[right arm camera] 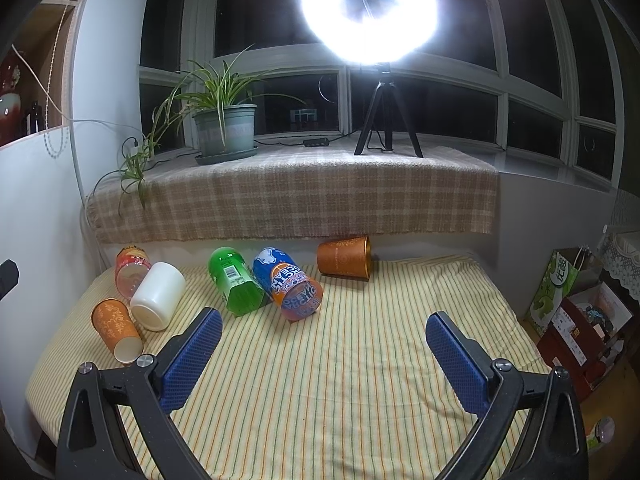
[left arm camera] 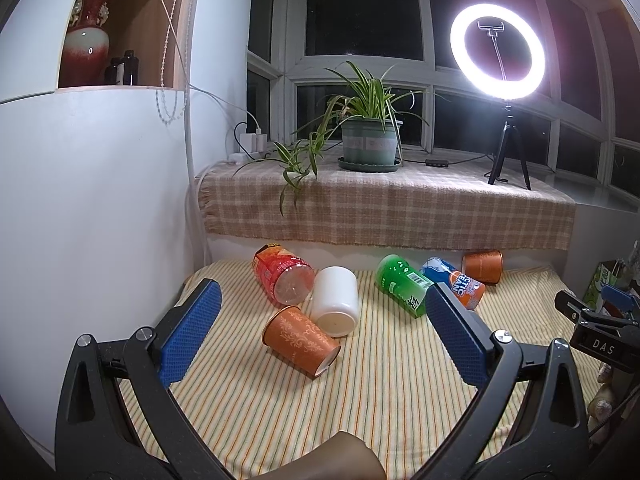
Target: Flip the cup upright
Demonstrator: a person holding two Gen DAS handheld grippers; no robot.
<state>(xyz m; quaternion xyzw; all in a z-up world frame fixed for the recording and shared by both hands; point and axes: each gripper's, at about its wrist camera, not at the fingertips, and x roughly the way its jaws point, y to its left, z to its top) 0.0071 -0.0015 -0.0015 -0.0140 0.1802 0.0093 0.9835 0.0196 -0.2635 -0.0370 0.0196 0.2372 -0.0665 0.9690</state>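
Observation:
Several cups lie on their sides on the striped tablecloth (left arm camera: 360,400). An orange patterned paper cup (left arm camera: 300,340) lies between my left gripper's open fingers, just ahead of them; it also shows in the right wrist view (right arm camera: 116,328). A white cup (left arm camera: 335,300) (right arm camera: 158,295) lies behind it. A red cup (left arm camera: 280,276), a green cup (left arm camera: 400,284) (right arm camera: 236,284), a blue-orange cup (left arm camera: 456,284) (right arm camera: 290,284) and a plain orange cup (left arm camera: 482,266) (right arm camera: 344,258) lie further back. My left gripper (left arm camera: 320,300) is open and empty. My right gripper (right arm camera: 324,320) is open and empty over bare cloth.
A checked cloth covers the windowsill (left arm camera: 380,200) with a potted plant (left arm camera: 370,136) and a ring light on a tripod (left arm camera: 498,52). A white cabinet wall (left arm camera: 100,200) stands left. Boxes and a bag (right arm camera: 568,312) stand right of the table. My right gripper's body (left arm camera: 600,328) shows at the right edge.

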